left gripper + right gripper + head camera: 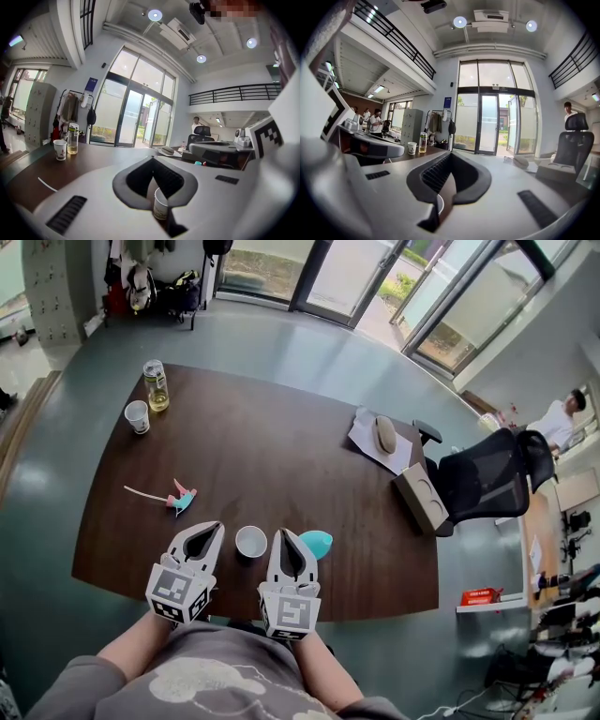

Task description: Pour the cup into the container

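A white paper cup (250, 542) stands near the table's front edge, between my two grippers and touching neither. My left gripper (214, 525) lies to its left and my right gripper (284, 532) to its right, both shut with nothing in them. In the left gripper view the cup (161, 205) shows low behind the closed jaws of that gripper (152, 160). In the right gripper view only a sliver of the cup's rim (439, 204) shows beside the closed right gripper (450, 155). A teal container-like object (317, 543) sits just right of the right gripper.
A second paper cup (137, 416) and a clear bottle of yellowish liquid (156, 385) stand at the far left of the dark wooden table (272, 456). A pink-and-teal item (178, 497) lies left of centre. Papers with a grey object (384, 434), a box (419, 499) and an office chair (487, 476) are on the right.
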Demonstrator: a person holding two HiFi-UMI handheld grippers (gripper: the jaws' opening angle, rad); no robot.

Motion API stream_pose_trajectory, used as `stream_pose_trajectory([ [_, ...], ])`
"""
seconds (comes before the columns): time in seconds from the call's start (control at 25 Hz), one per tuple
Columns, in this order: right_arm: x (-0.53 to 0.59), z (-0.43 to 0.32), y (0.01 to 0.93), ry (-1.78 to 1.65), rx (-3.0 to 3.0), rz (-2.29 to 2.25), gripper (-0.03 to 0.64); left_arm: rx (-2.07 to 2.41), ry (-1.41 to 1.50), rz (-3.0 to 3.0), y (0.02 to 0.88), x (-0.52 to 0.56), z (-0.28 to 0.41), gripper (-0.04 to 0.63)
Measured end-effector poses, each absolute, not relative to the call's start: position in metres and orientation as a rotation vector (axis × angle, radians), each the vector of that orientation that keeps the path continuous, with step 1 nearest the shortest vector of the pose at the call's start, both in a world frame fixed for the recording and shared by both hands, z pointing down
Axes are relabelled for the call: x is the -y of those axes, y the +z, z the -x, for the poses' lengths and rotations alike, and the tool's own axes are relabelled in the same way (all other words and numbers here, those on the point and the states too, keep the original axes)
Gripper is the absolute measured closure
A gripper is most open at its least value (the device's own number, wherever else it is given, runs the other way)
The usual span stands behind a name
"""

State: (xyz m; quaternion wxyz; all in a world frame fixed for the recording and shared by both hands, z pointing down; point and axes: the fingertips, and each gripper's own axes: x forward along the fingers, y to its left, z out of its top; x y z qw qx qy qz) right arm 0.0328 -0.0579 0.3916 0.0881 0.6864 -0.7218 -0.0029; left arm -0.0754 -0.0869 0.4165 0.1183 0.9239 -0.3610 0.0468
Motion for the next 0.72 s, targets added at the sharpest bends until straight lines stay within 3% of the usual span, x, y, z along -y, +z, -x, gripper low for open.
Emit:
stream_pose_trajectory([
  [0.72, 0.063, -0.031, 0.39, 0.011, 2.212, -1.97, 0.63, 1.031, 0.155, -2.714, 0.417, 0.094, 0.065, 0.589],
])
